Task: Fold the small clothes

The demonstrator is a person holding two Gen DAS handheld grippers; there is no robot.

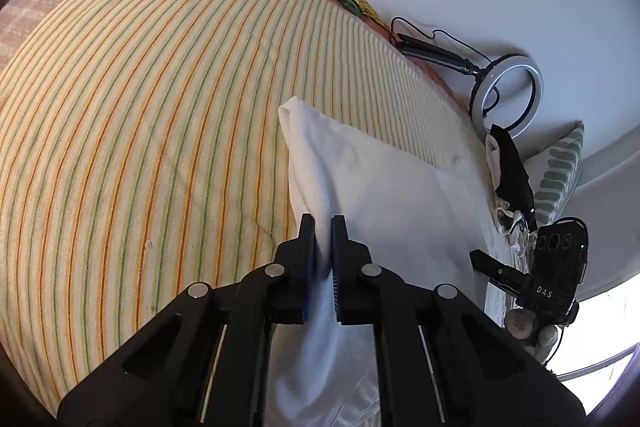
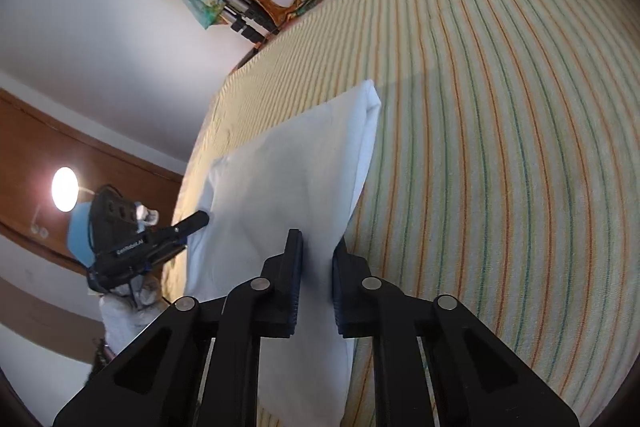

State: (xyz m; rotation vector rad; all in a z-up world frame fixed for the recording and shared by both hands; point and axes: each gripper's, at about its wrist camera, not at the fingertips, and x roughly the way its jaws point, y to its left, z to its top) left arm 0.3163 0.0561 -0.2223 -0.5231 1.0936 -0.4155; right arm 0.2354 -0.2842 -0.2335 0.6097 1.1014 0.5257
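Mid-fold: left gripper point(image 1: 323, 223) pinching the white cloth point(image 1: 372, 187), lifted over the striped bed point(image 1: 140, 87). Right gripper point(image 2: 318, 239) apparently gripping its edge too, fingers slightly apart. Next, probably: lower evenly, align edges.

Left gripper point(image 1: 323, 223) jaws pinch white cloth point(image 1: 372, 183) above striped bedsheet point(image 1: 140, 99).

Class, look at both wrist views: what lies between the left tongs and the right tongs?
The white cloth spans between the left tongs and right tongs, above the striped bedsheet; both views show it.
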